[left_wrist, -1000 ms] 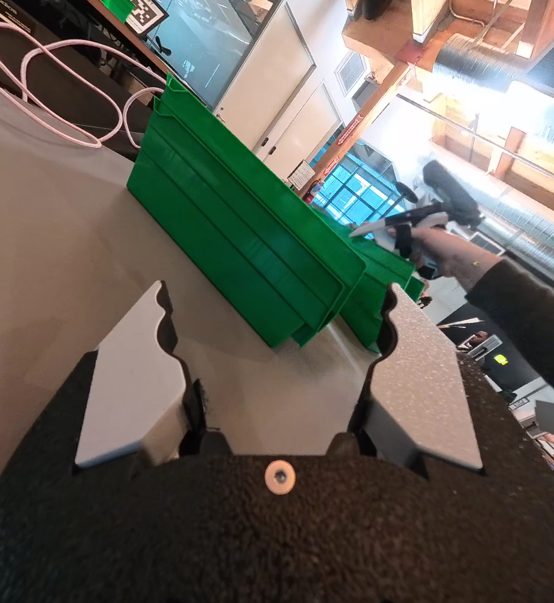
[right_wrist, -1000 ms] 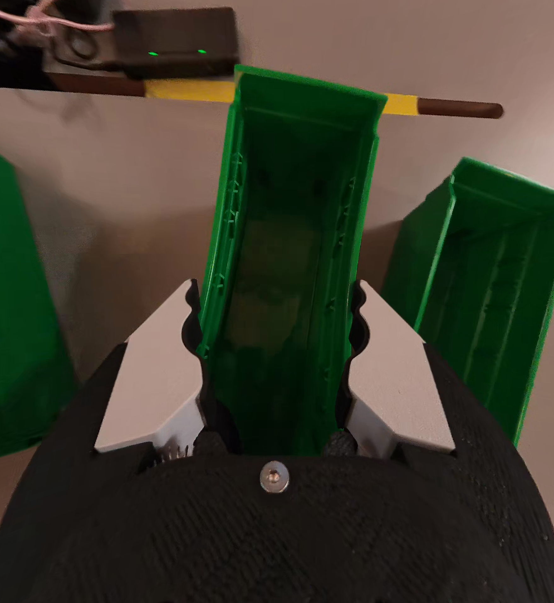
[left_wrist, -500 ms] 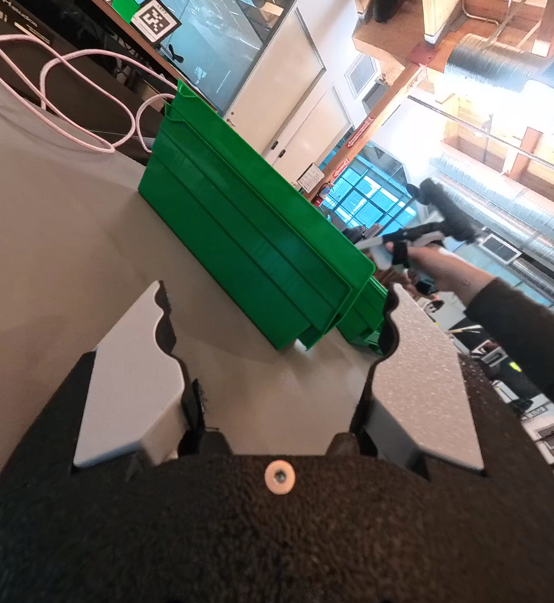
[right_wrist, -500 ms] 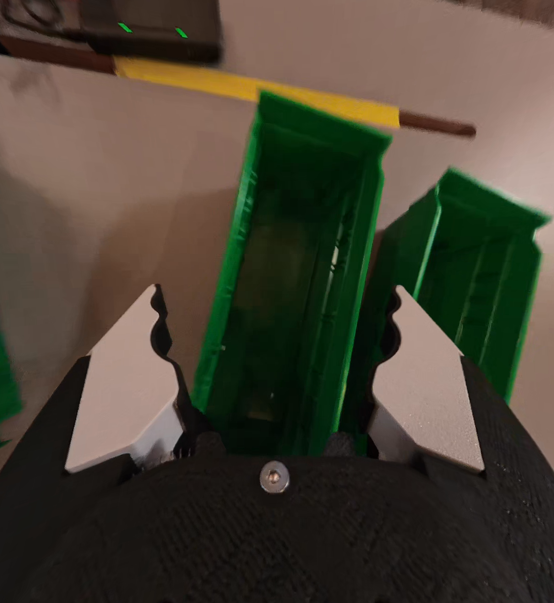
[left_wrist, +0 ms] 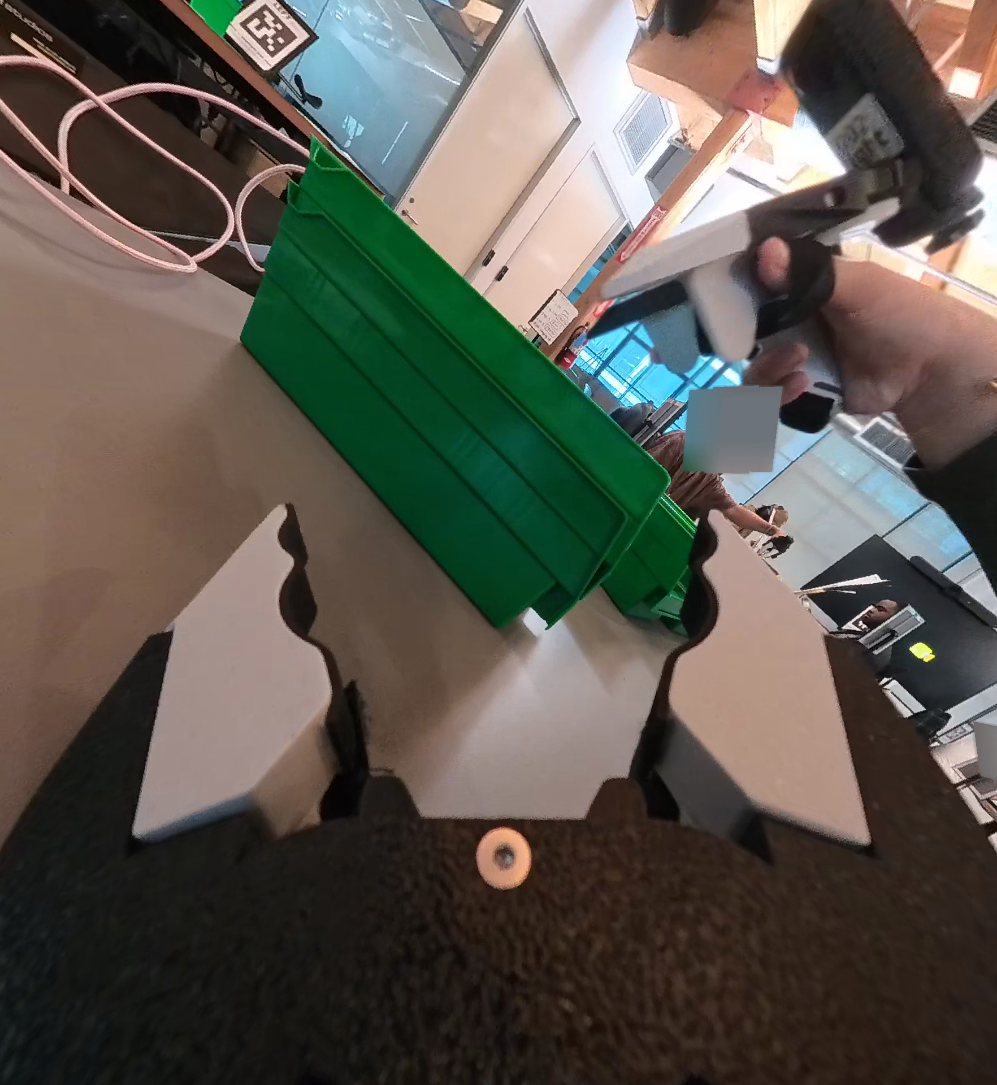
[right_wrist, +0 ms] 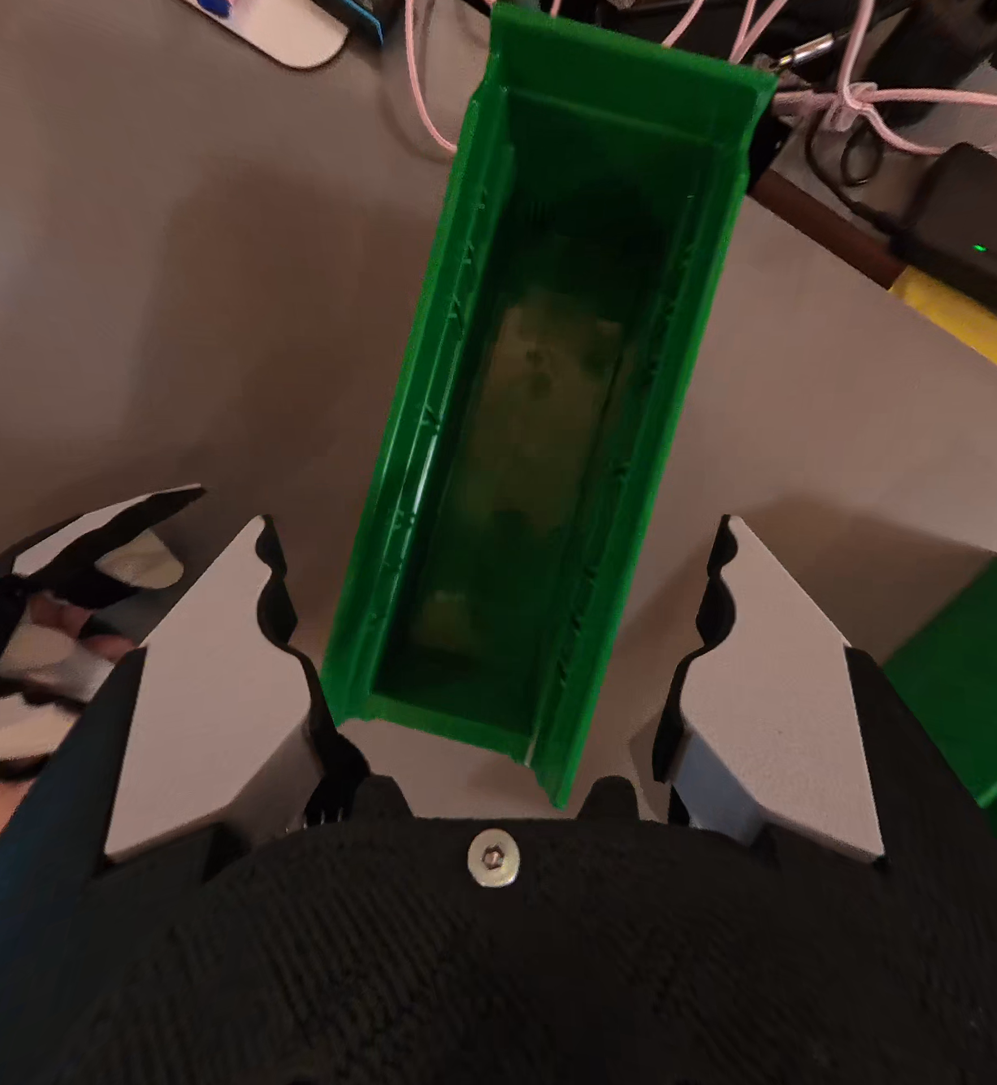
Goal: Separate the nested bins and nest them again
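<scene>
Right gripper [right_wrist: 493, 640] spread wide above the open green bin [right_wrist: 549, 381], fingers clear of both walls, nothing pinched. That bin sits upright on the grey table [right_wrist: 161, 293], its far end at the table edge by the pink cables [right_wrist: 872, 111]. Second bin [right_wrist: 977, 675] just right, probably a separate one, mostly cropped. Left gripper [left_wrist: 496, 622] also spread, empty, low over the table, near the bin's near end [left_wrist: 425, 423].

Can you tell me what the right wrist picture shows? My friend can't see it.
A long green bin sits open side up on a tan table, straight ahead of the right gripper, whose two grey fingers are spread wide and not touching it. Another green bin peeks in at the right edge, the left gripper shows at the left, and pink cables lie beyond.
</scene>
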### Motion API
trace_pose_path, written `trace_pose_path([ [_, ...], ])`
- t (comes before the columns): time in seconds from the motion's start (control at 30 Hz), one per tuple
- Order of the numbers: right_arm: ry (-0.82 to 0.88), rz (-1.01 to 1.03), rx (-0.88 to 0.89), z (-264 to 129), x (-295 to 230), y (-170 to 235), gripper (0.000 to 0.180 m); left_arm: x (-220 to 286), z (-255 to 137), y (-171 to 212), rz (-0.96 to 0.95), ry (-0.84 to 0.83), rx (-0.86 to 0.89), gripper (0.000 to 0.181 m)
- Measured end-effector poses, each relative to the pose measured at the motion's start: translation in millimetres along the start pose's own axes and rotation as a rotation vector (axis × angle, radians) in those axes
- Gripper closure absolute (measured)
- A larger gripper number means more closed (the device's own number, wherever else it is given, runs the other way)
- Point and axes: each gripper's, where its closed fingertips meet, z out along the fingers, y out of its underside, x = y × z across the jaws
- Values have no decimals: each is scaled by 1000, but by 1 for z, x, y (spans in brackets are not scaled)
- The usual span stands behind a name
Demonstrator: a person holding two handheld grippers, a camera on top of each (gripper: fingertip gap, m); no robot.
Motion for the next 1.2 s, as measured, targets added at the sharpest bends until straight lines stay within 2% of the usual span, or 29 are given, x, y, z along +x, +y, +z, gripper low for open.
trace_pose_path([
  [0.17,73,29,-67,37,1,-1,46,-1,1,1,-10,-2,-5,54],
  [0.3,125,24,-97,50,10,-2,50,-1,1,1,-11,0,-7,54],
  [0.37,140,21,-105,52,12,-4,54,-1,1,1,-15,1,-10,54],
  [0.5,167,-3,-119,50,8,-8,76,-2,2,2,-21,0,-15,54],
  [0.77,112,22,-81,48,-30,-22,83,-2,1,2,-23,-2,-12,53],
  [0.97,142,-26,-33,27,-46,-43,81,-2,1,1,-29,2,-11,54],
  [1.2,152,6,69,-32,-26,-68,81,-2,0,0,-35,8,-4,53],
])
